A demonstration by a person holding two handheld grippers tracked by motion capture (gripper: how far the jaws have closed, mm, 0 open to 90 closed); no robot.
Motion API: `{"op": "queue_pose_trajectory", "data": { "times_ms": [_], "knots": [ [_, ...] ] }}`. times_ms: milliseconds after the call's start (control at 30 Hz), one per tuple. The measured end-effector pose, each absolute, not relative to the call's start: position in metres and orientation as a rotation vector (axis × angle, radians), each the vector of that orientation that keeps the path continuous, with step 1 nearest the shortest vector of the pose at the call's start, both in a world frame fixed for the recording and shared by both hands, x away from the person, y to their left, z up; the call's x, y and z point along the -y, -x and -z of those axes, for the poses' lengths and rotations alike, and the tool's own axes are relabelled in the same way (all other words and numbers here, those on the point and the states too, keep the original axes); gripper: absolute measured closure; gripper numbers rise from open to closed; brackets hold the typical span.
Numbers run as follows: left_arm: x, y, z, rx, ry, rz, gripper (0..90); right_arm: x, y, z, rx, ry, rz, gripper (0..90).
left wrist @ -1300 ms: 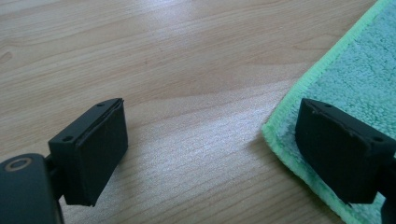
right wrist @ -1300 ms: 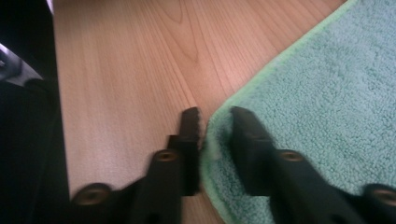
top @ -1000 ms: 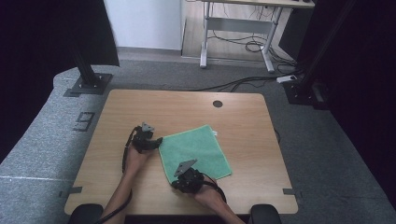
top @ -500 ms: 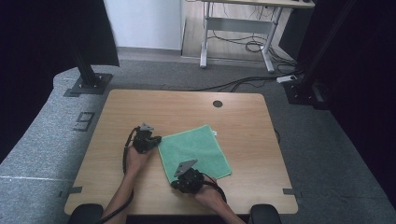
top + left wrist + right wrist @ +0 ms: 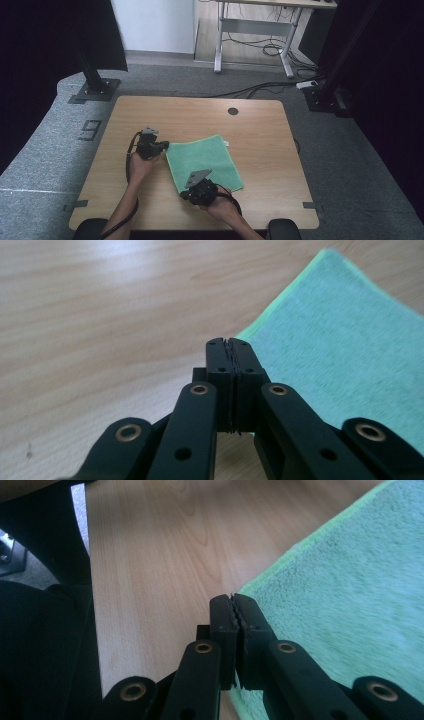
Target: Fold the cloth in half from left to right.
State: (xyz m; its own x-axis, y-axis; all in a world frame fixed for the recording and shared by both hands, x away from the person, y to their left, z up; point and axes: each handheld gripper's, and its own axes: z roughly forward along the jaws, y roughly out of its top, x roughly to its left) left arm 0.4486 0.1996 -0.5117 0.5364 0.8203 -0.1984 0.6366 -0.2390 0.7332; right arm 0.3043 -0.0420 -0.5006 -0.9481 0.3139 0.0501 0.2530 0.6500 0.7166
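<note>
Your left gripper (image 5: 161, 146) and right gripper (image 5: 191, 192) have jaws closed on the towel (image 5: 205, 162) corners at frame centre; next, lift both evenly to fold.

From my remote station, the cloth (image 5: 204, 161) lay on the table (image 5: 260, 130), left gripper (image 5: 163, 145) at its far-left corner, right gripper (image 5: 186, 194) at its near-left corner.

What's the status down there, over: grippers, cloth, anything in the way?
Left gripper shut at green cloth's far-left corner; right gripper shut at its near-left corner. Cloth flat on table. Nothing in the way.
</note>
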Motion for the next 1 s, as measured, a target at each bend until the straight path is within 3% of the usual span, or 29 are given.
{"op": "queue_pose_trajectory", "data": {
  "times_ms": [1000],
  "knots": [
    [-0.092,-0.488,0.488,-1.023,-2.05,-0.37,87.9,0.157,-0.317,0.496,-2.539,-0.798,-1.185,86.7]
  ]
}}
